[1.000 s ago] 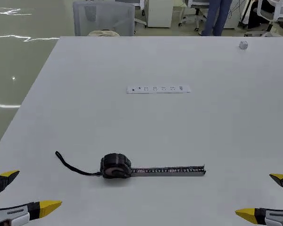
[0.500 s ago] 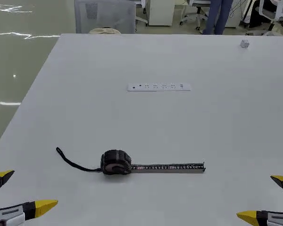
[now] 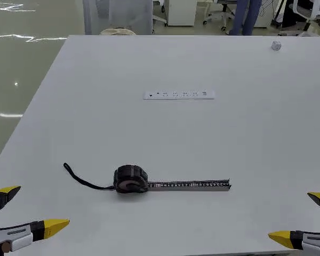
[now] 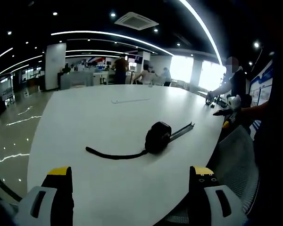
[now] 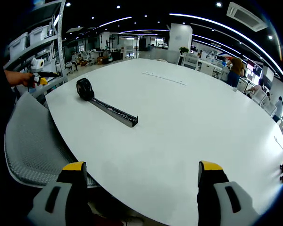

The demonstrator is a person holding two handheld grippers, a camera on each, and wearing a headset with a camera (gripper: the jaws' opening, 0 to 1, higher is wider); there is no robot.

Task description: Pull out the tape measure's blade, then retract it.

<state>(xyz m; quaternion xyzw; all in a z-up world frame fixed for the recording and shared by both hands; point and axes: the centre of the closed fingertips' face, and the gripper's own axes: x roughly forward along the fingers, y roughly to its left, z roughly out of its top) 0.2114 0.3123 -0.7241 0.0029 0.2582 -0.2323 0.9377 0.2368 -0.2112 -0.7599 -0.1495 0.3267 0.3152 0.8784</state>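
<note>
Lying on smooth white table, round black tape measure, blade extended; left tool, right tool spread empty.

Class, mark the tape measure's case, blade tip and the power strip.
tape measure case (image 3: 130, 180), head view, middle of housing.
blade tip (image 3: 229, 185), head view, end hook.
power strip (image 3: 178, 95), head view, top face.

A white power strip lies mid-table, a small grey object far off.
</note>
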